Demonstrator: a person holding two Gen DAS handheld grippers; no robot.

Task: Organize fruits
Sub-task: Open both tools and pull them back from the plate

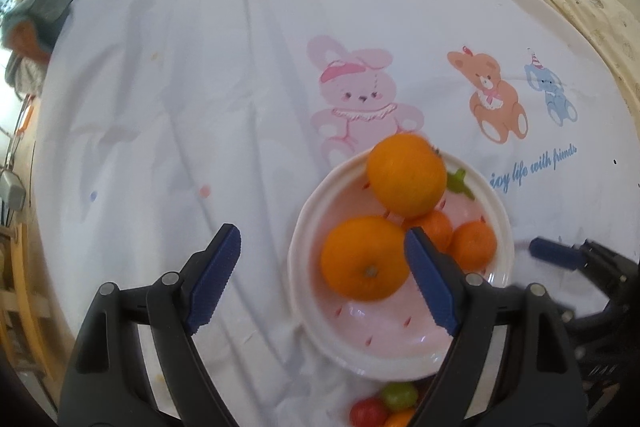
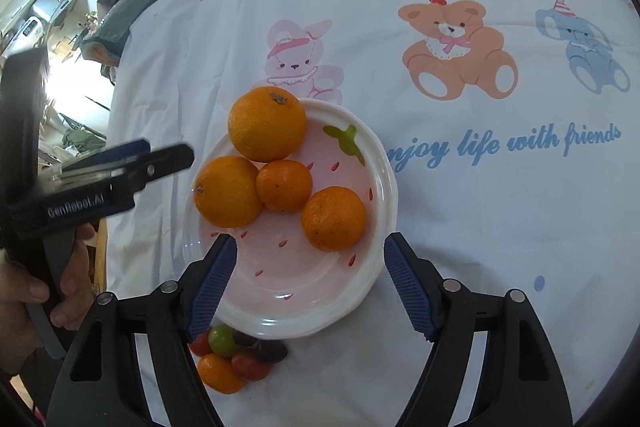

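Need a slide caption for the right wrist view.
Open right gripper above pink strawberry-pattern plate holding four oranges; small fruits alongside.

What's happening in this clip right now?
A person holding a gripper in each hand is sorting fruit on a cartoon-print cloth. Four oranges already sit together in the pink strawberry plate, while a few small fruits lie on the cloth just off its near rim. The left gripper and the right gripper are both open and empty, hovering over the plate's near side.
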